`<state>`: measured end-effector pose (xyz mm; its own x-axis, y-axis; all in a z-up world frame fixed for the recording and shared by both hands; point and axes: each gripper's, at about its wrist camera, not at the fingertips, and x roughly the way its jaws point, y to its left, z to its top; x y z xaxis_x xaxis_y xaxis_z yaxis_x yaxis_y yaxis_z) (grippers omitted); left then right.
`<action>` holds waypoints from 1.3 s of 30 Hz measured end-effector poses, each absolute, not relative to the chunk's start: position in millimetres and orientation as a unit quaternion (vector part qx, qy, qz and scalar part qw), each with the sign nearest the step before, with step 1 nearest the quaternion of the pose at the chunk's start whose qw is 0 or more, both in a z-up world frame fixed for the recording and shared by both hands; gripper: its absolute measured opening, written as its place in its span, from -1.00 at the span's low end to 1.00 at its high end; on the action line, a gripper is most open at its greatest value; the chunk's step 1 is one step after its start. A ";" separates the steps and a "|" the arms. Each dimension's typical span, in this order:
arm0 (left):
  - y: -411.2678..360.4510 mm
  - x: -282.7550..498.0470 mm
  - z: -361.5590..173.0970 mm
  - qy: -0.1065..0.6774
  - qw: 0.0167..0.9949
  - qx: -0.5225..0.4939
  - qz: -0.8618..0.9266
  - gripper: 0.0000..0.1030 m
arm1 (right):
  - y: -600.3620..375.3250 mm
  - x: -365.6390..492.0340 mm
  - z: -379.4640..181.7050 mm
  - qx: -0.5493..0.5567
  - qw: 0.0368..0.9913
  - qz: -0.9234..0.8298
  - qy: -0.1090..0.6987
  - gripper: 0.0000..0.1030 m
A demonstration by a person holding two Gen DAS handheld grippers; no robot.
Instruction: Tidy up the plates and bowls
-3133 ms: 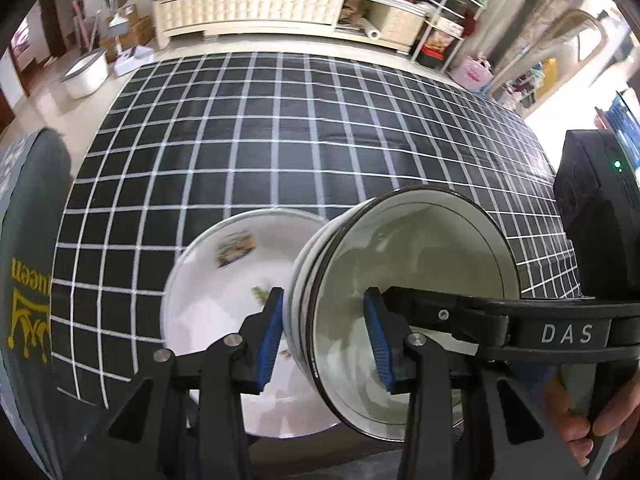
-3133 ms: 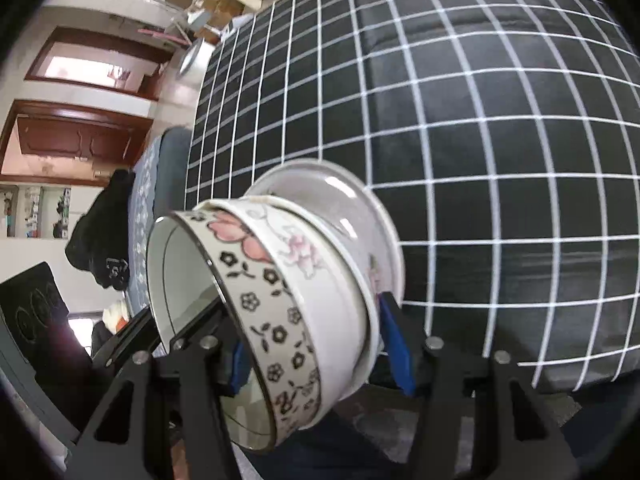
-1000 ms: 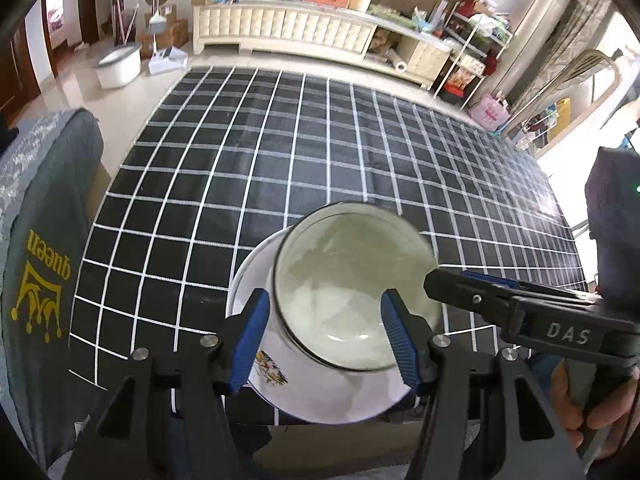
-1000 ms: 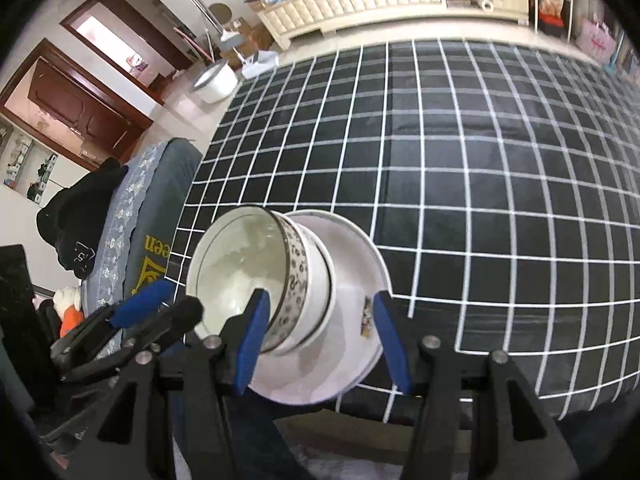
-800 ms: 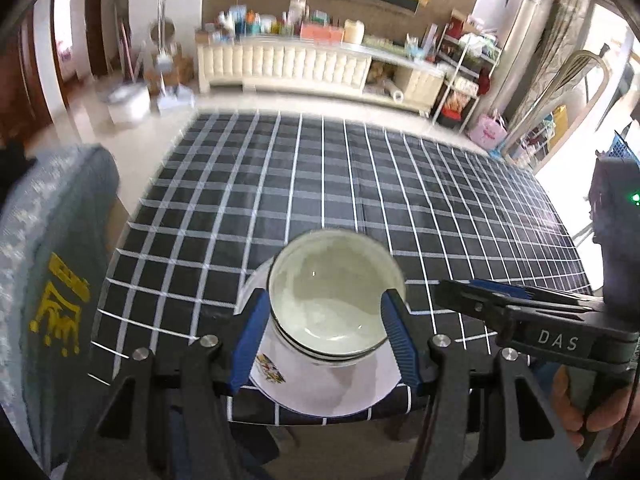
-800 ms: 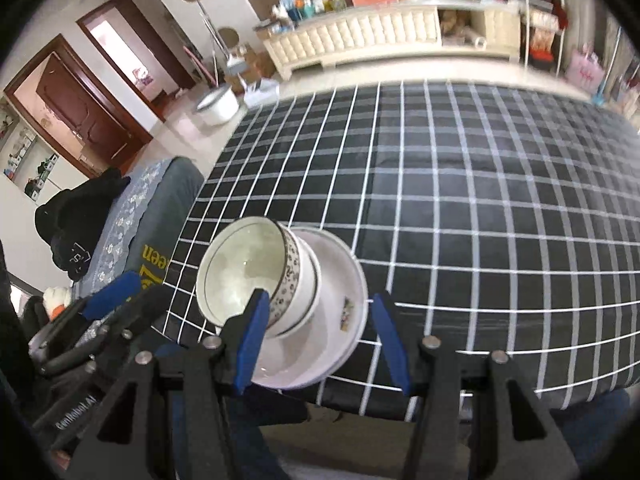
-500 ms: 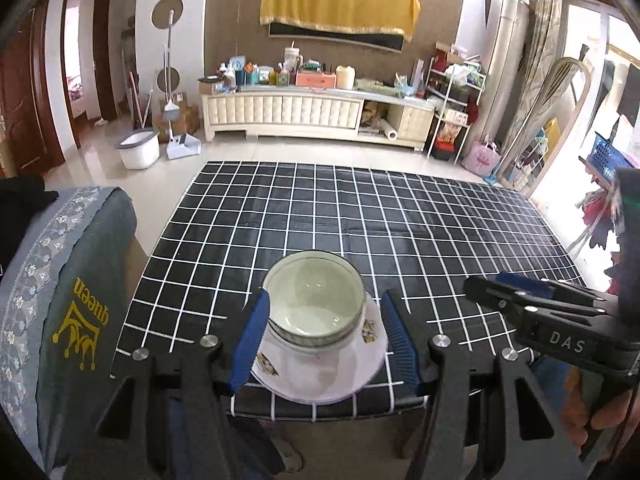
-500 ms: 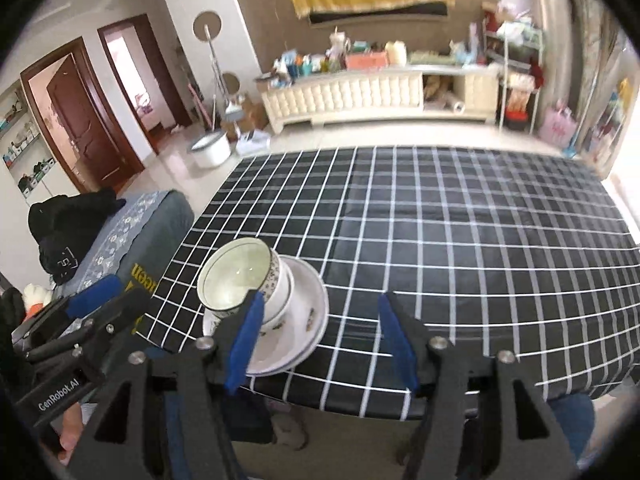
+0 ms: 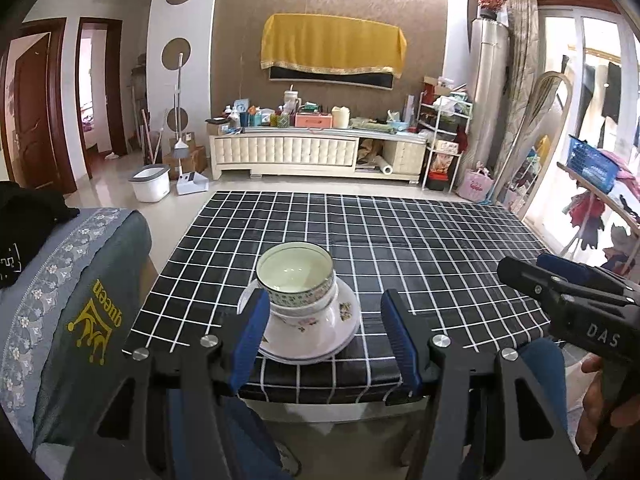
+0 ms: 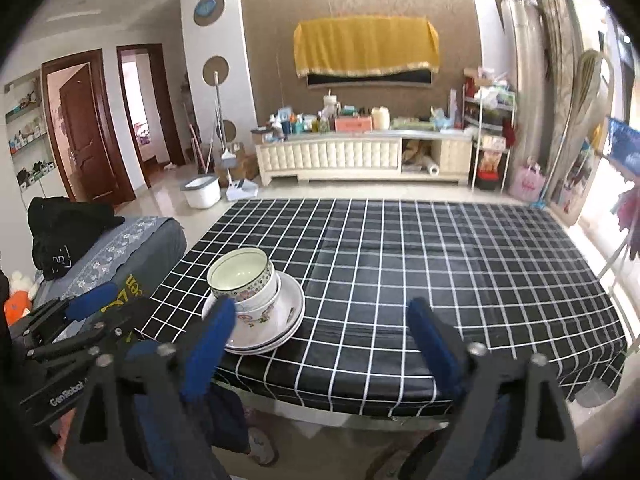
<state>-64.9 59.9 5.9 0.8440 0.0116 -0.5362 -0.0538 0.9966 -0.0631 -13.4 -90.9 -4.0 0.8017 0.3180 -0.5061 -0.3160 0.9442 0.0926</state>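
Hold both tongs, left tongs [image 9: 324, 332] and right tongs [image 10: 320, 336], released and clear of the stacked bowls [image 9: 295, 280]

Both grippers' jaws apart, empty.

The bowls [image 9: 295, 280] sit nested on the plates [image 9: 312, 340], on the table [image 9: 420, 264] near its front edge, ahead of the left gripper [image 9: 324, 340] and ahead-left of the right gripper [image 10: 320, 344].
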 end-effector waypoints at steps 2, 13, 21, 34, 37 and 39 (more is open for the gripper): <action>57.8 -71.7 4.7 0.277 0.960 -0.037 0.015 0.11 | -91.5 -21.5 -4.8 -0.006 0.951 0.166 0.261 0.85; 44.2 -108.9 3.1 0.245 0.969 -0.002 0.024 0.78 | -103.4 -58.8 -20.2 -0.018 0.959 0.146 0.244 1.00; 34.9 -131.3 1.3 0.226 0.974 0.015 0.027 0.99 | -111.2 -77.0 -21.6 -0.021 0.963 0.134 0.232 1.00; 26.3 -147.9 2.1 0.215 0.976 0.020 0.016 0.99 | -112.6 -87.6 -25.5 -0.015 0.963 0.137 0.232 1.00; 26.3 -147.7 1.4 0.215 0.976 0.020 0.015 0.99 | -112.9 -88.1 -24.9 -0.014 0.963 0.137 0.232 1.00; 26.2 -148.4 1.7 0.215 0.976 0.020 0.014 0.99 | -113.8 -88.3 -24.8 -0.013 0.963 0.136 0.231 1.00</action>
<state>-148.4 26.2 1.7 0.9070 0.0353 -0.4195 -0.0184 0.9989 0.0443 -88.3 -113.8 -24.8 0.8565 0.2556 -0.4485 -0.2679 0.9627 0.0370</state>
